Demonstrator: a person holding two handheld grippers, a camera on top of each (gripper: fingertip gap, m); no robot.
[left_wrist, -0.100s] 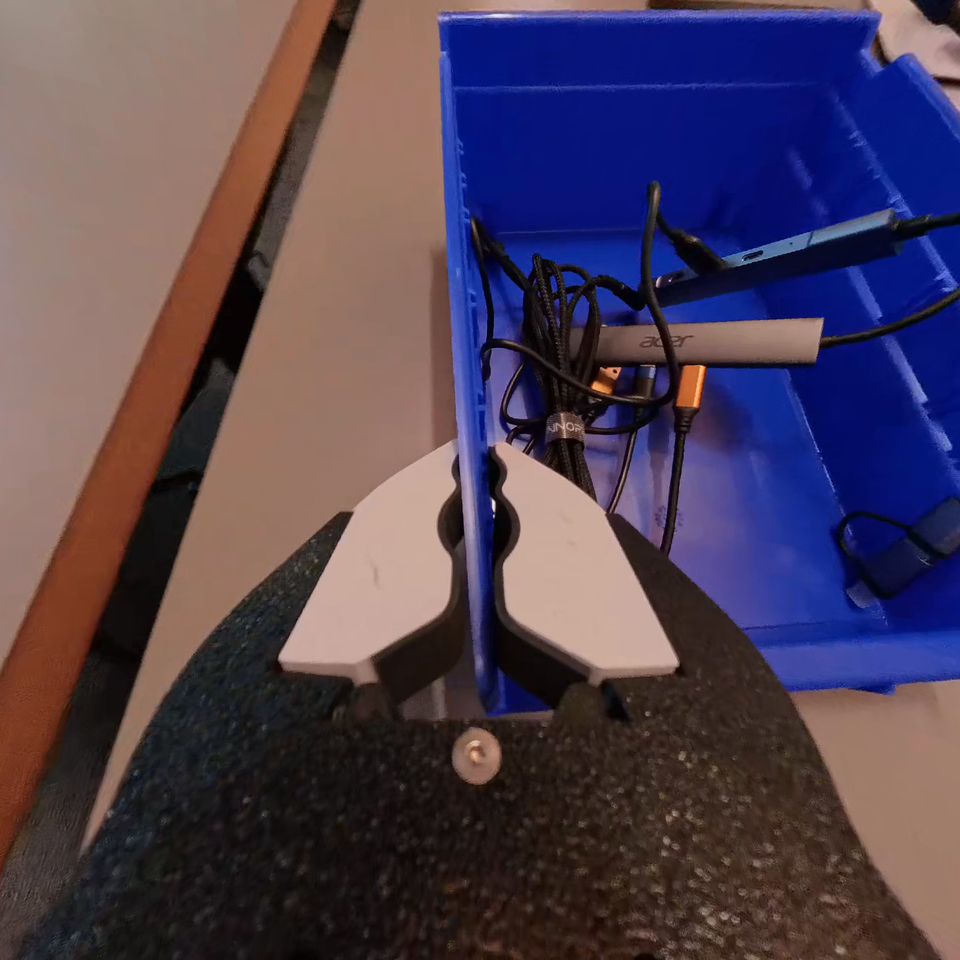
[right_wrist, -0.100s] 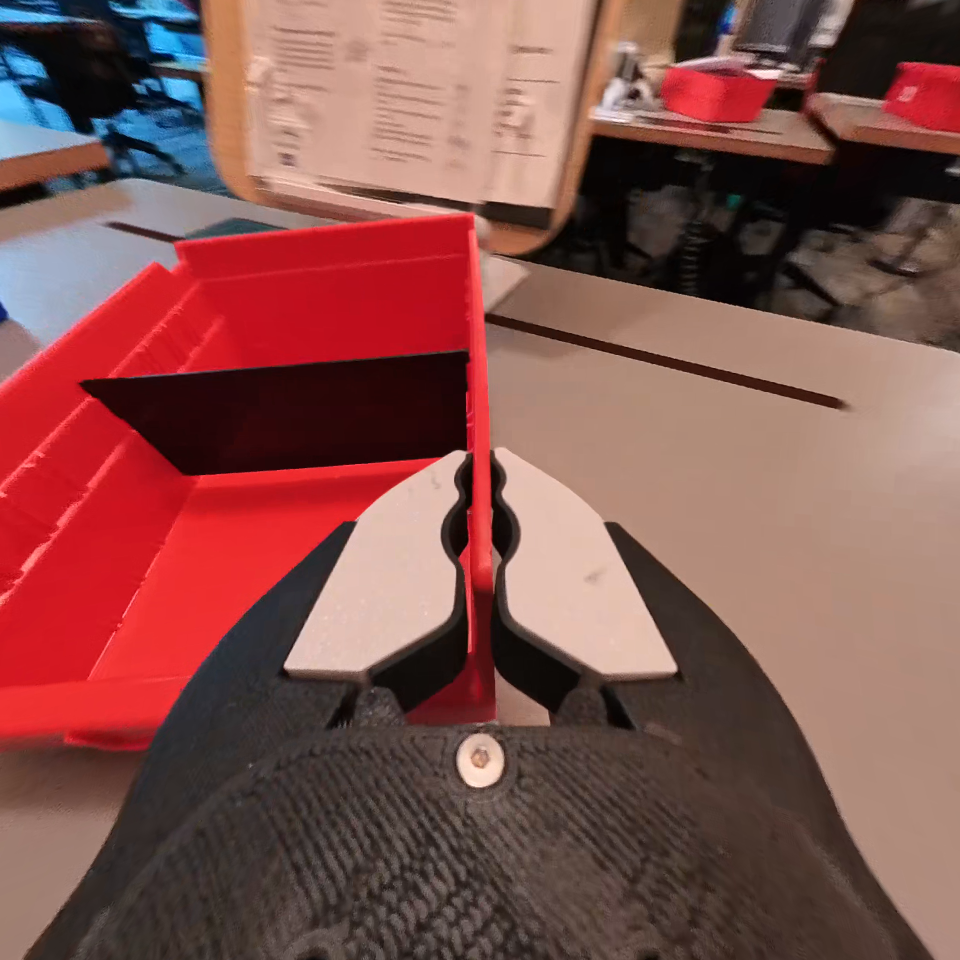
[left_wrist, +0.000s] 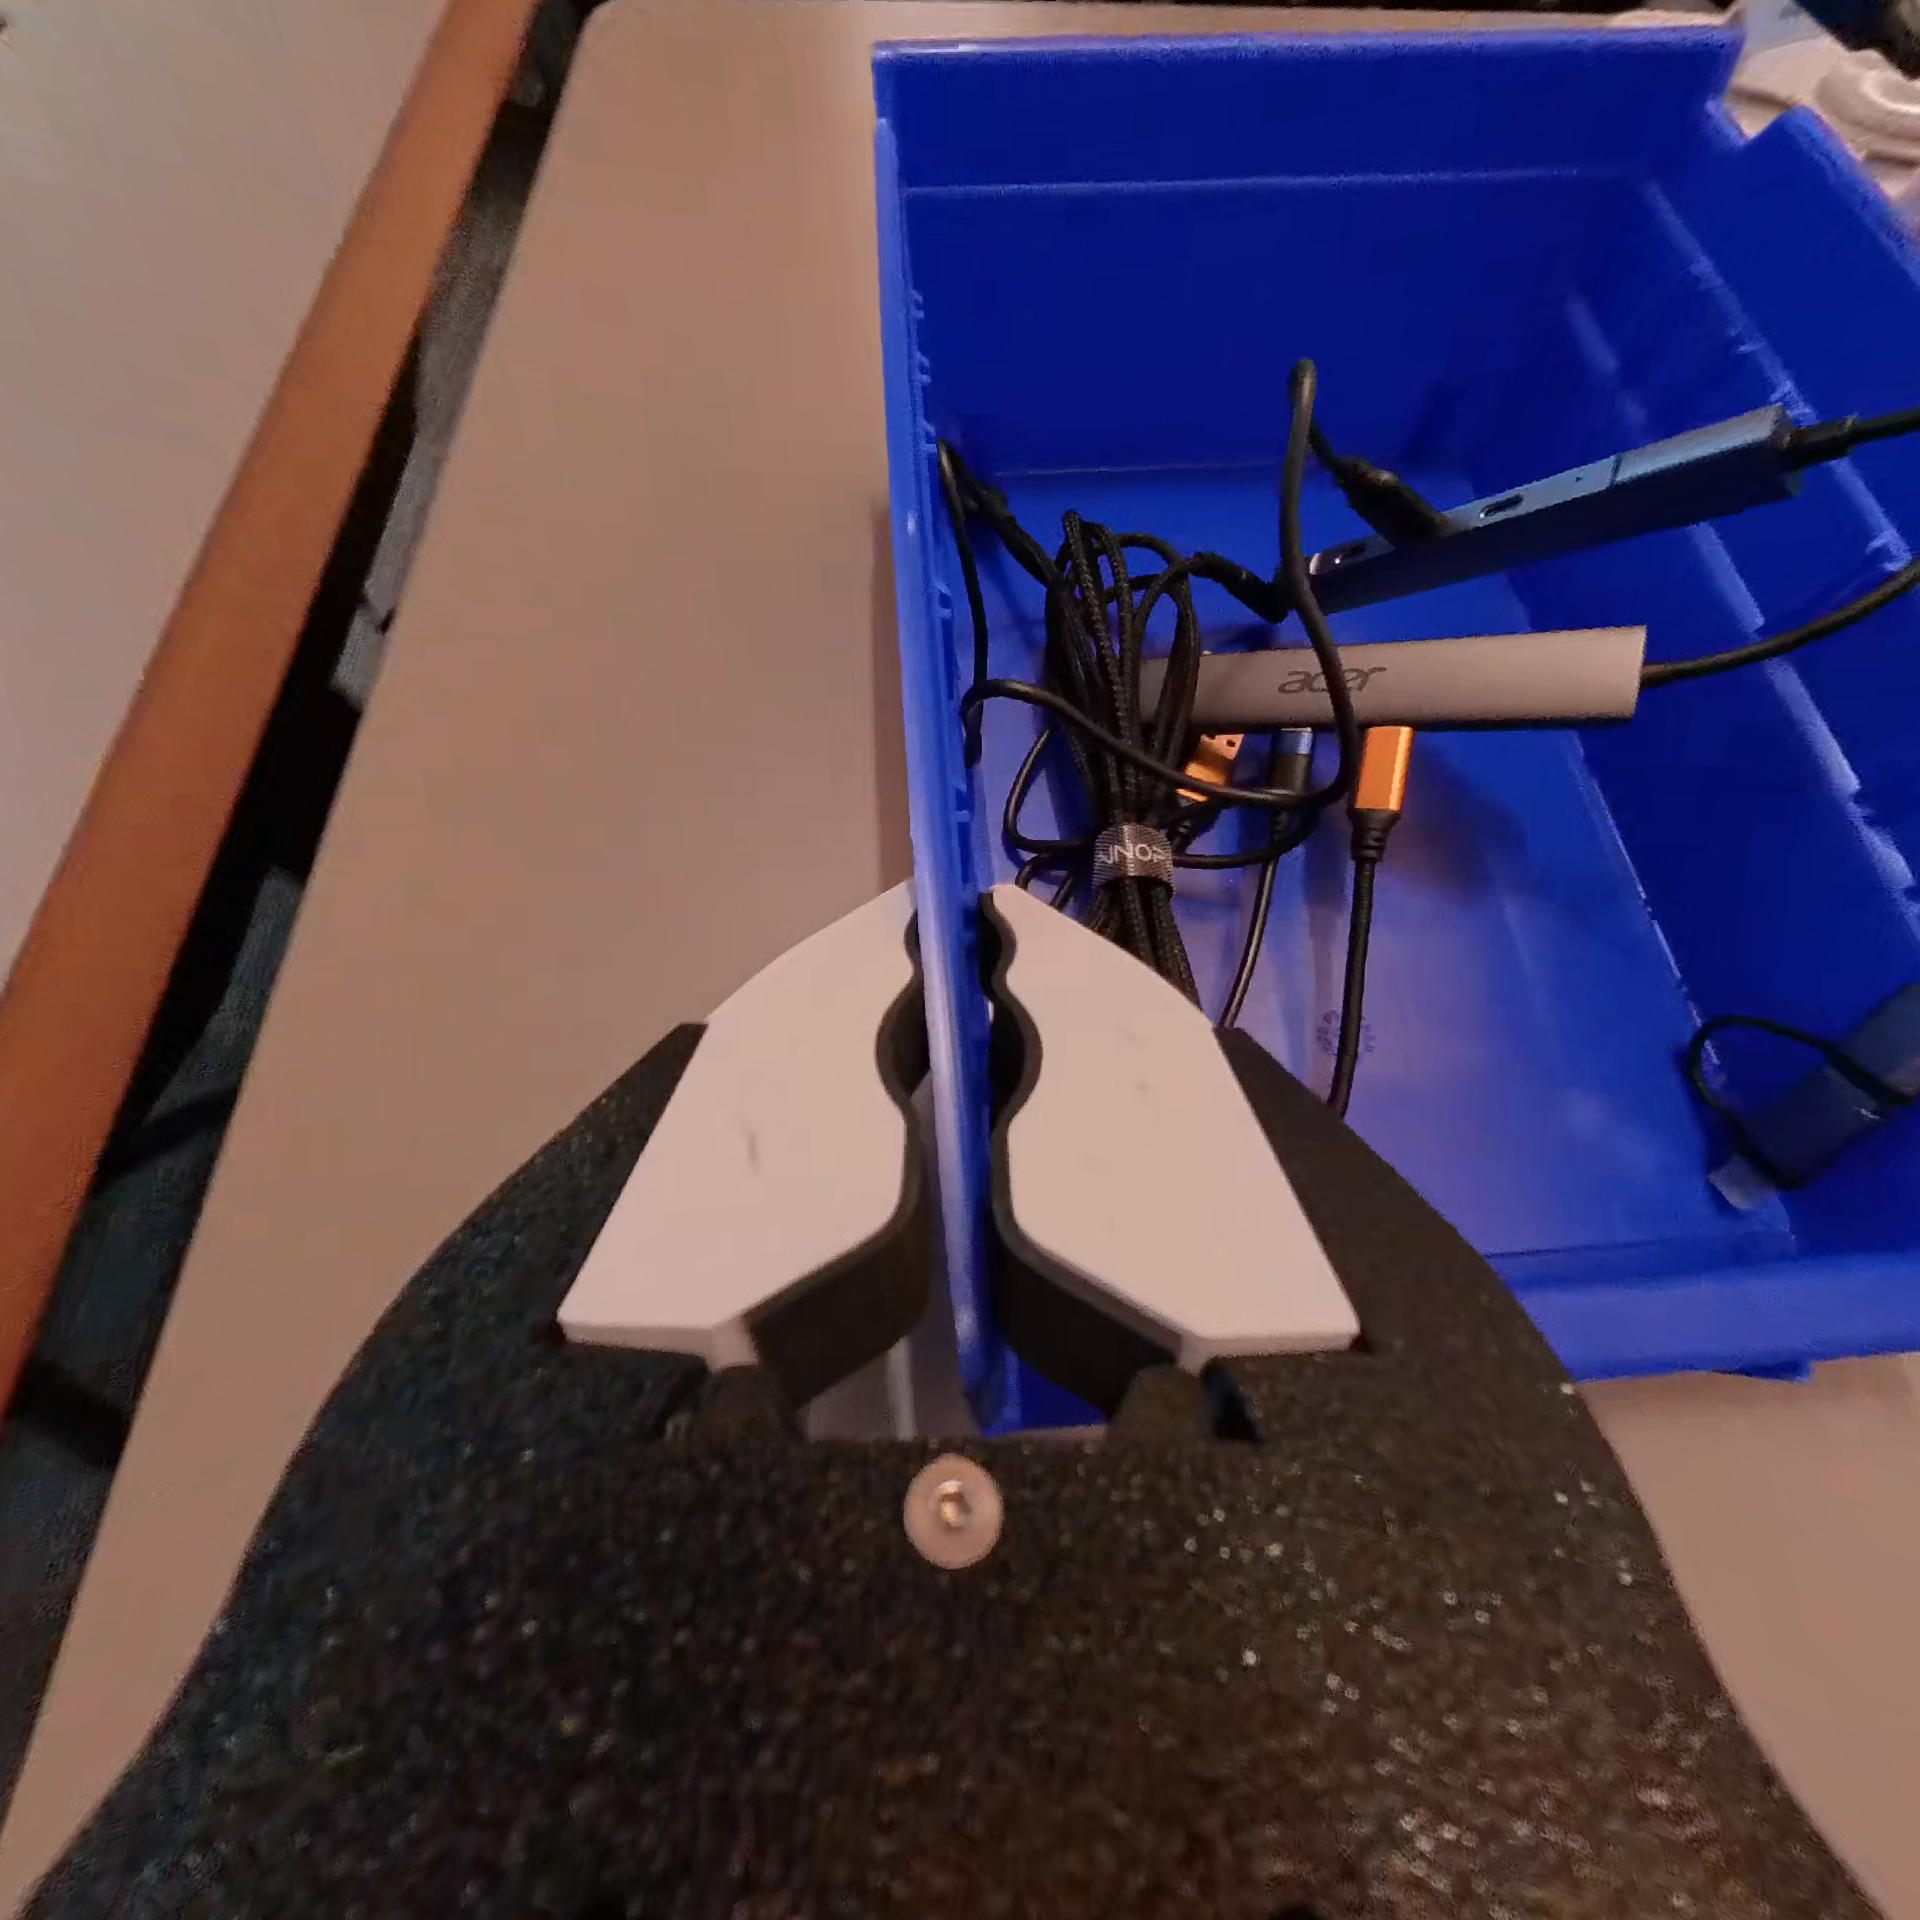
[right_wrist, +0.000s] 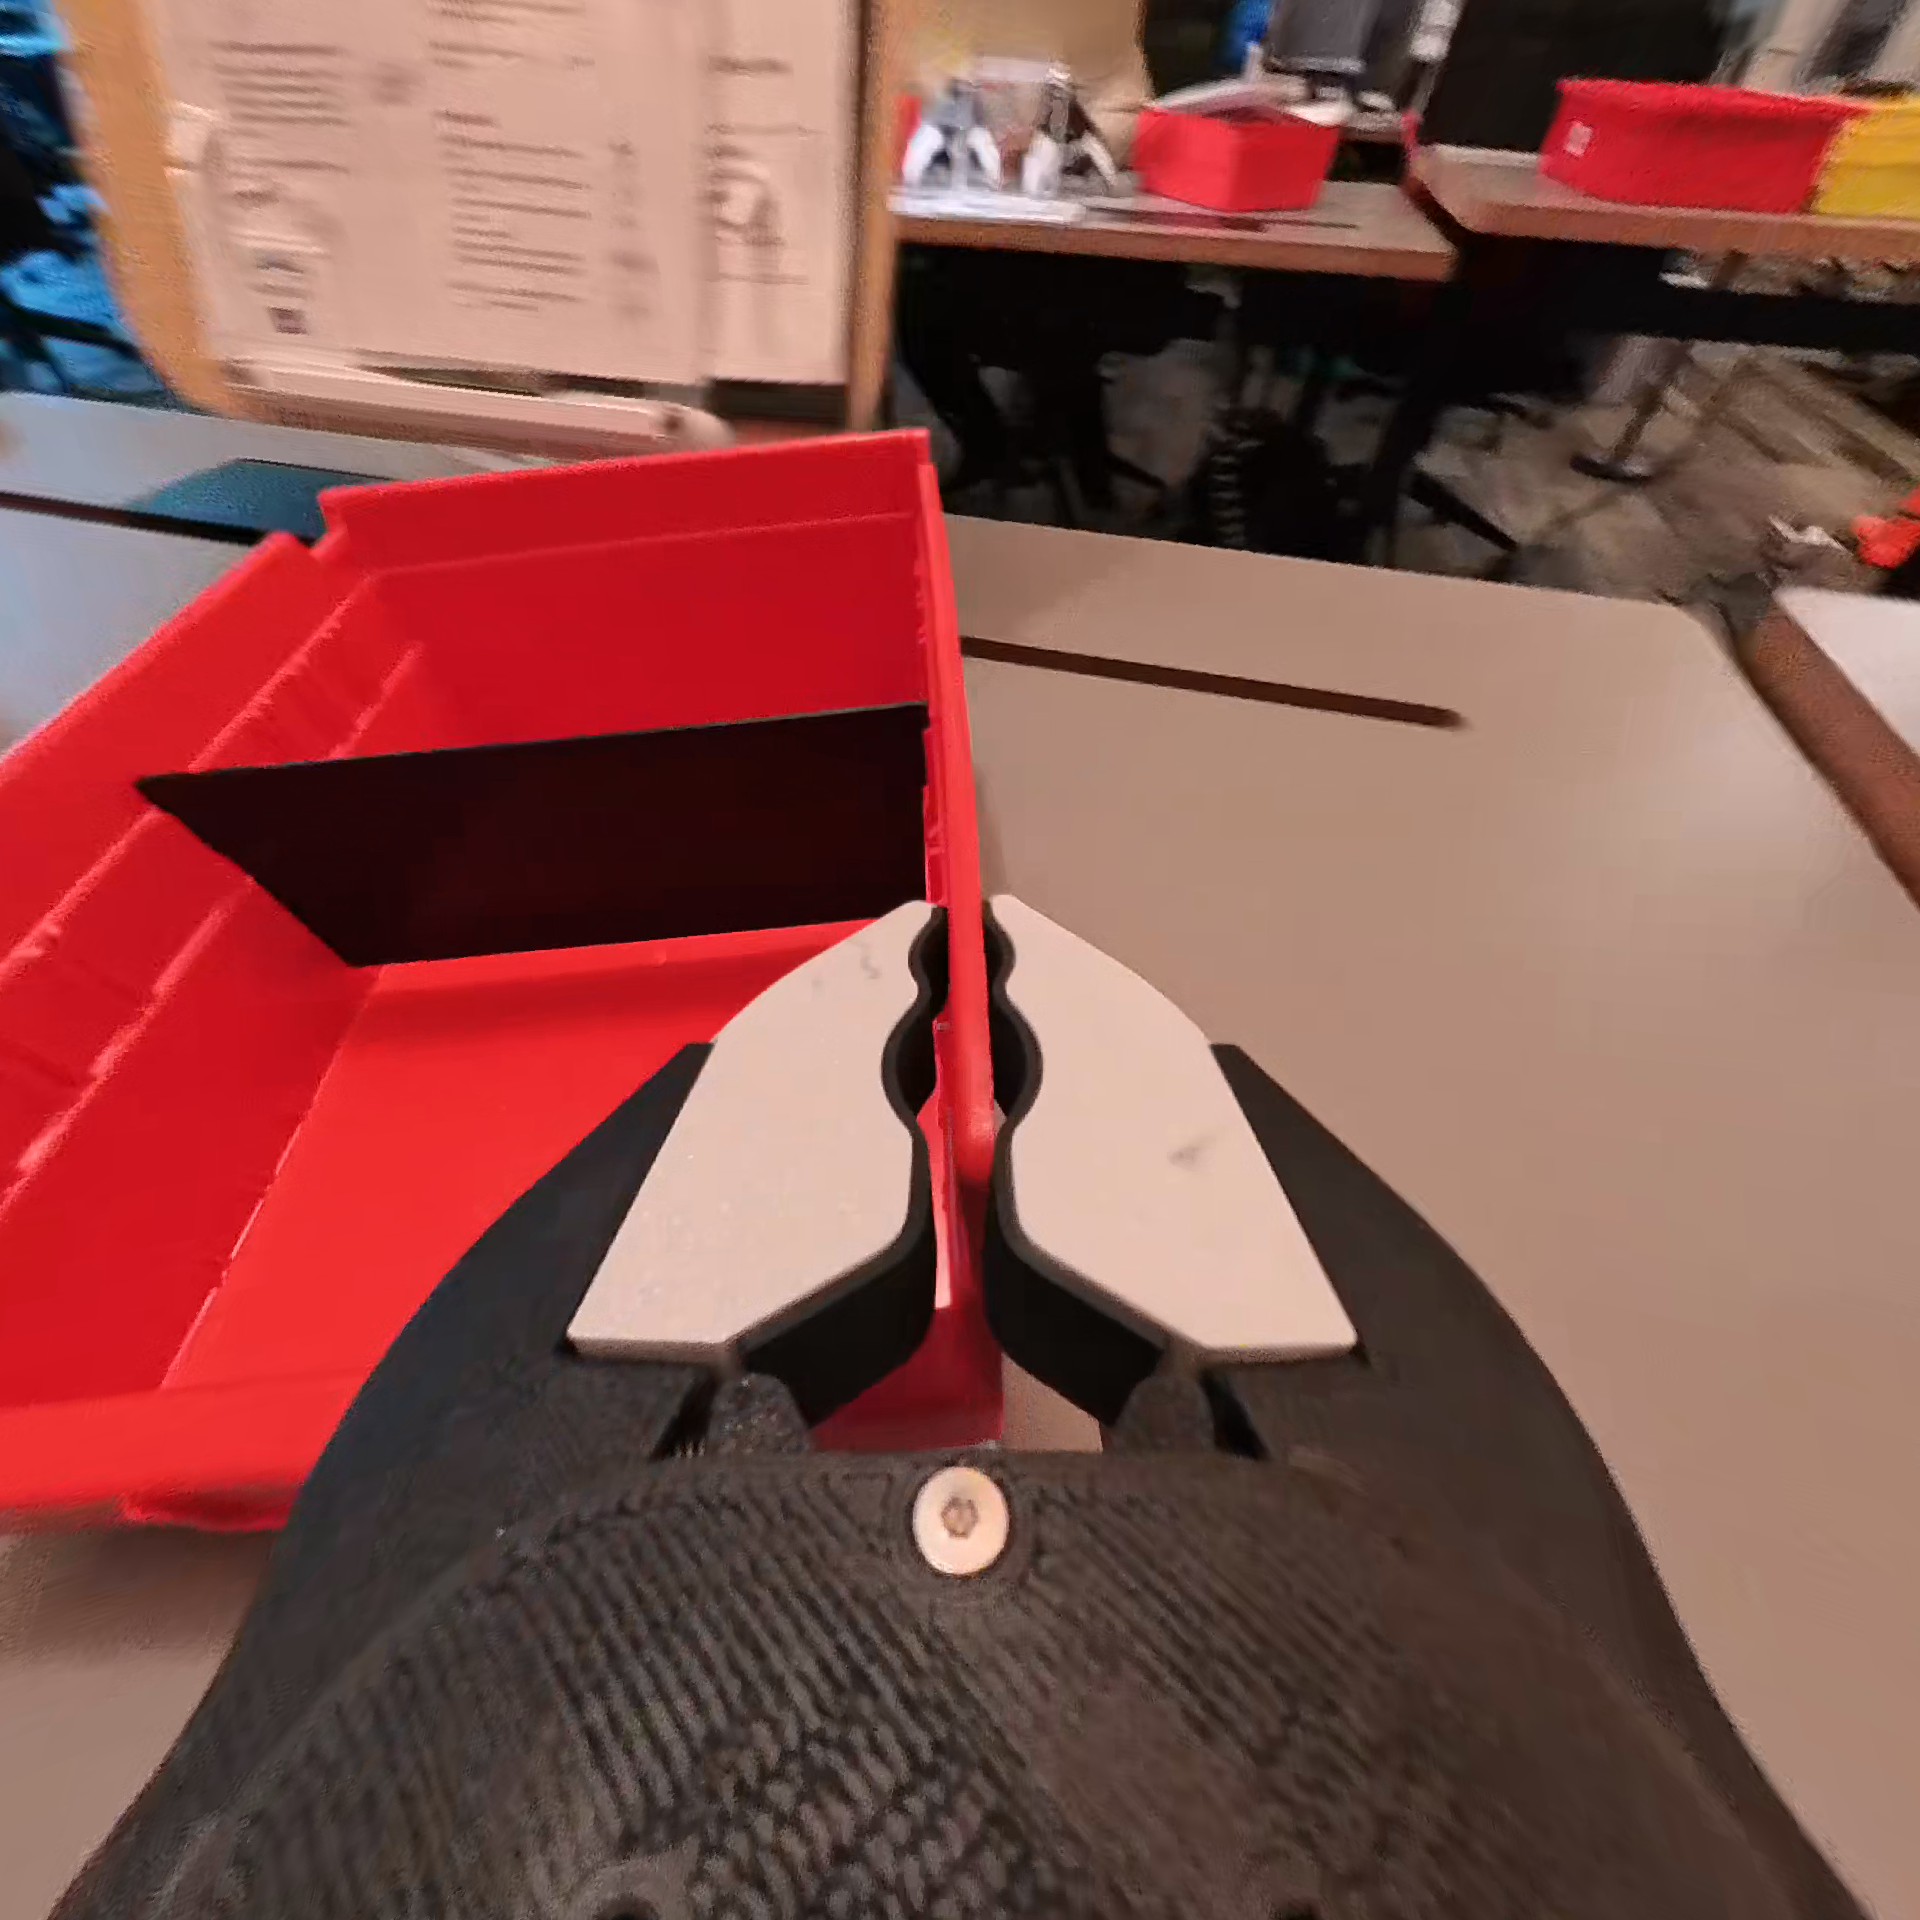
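My left gripper (left_wrist: 951, 904) is shut on the left wall of a blue bin (left_wrist: 1299, 114), one finger outside and one inside. The bin holds a bundle of black cables (left_wrist: 1127, 748), a grey hub (left_wrist: 1455, 681), a darker hub (left_wrist: 1558, 509) leaning on the right wall, orange-ended plugs (left_wrist: 1382, 769) and a small adapter (left_wrist: 1839, 1101). My right gripper (right_wrist: 966, 909) is shut on the right wall of a red bin (right_wrist: 623, 499). That bin has a black divider (right_wrist: 582, 821) across it and its near compartment shows nothing in it.
Both bins sit on a grey table (right_wrist: 1403, 935). A gap and a wood-edged table (left_wrist: 187, 582) lie to the left of the blue bin. A board with papers (right_wrist: 499, 187) stands behind the red bin. Far tables carry red bins (right_wrist: 1683, 135). About 70 centimeters separates my left fingertips from my right.
The right wrist view has swung: the background sits farther left and more of the room at right shows. The red bin looks slightly shifted. The left gripper and blue bin look unchanged.
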